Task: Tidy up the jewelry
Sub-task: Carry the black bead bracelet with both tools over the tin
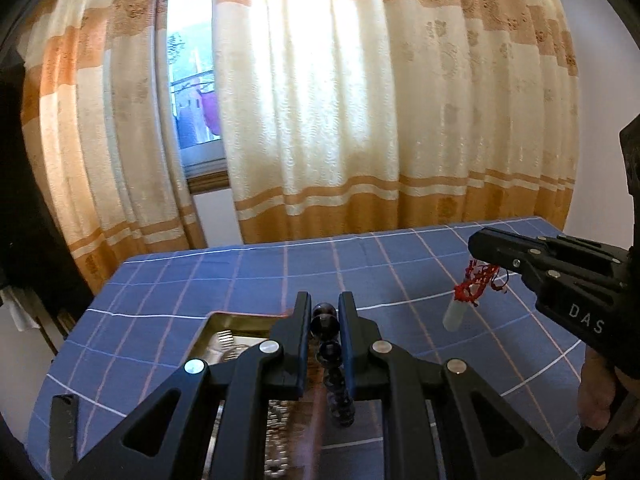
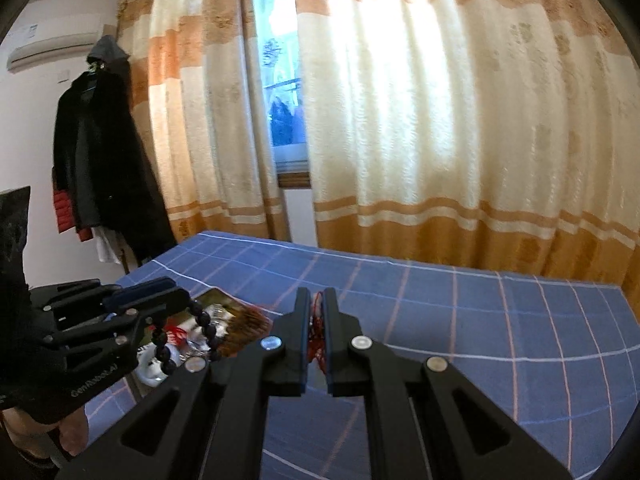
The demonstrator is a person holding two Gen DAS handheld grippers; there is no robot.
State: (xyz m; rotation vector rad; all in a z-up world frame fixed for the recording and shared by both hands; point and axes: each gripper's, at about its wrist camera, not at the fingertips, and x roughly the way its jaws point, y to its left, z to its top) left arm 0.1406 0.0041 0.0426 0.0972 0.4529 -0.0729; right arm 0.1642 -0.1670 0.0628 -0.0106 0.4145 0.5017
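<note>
Bracelet of dark beads (image 1: pixel 330 364) pinched in left tongs (image 1: pixel 325 308), hanging lengthwise over tray (image 1: pixel 208 334) at lower left; right tongs (image 2: pixel 316 304) pinch red cord, possibly a pendant (image 1: pixel 478 280).

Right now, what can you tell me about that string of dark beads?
The dark bead bracelet is a string of round, glossy, near-black beads with a purplish tint. The left tool is shut on its upper beads, so it is lifted, the rest hanging in a loop above the metal tray on the blue checked cloth. Only the tool's pads touch it.
</note>
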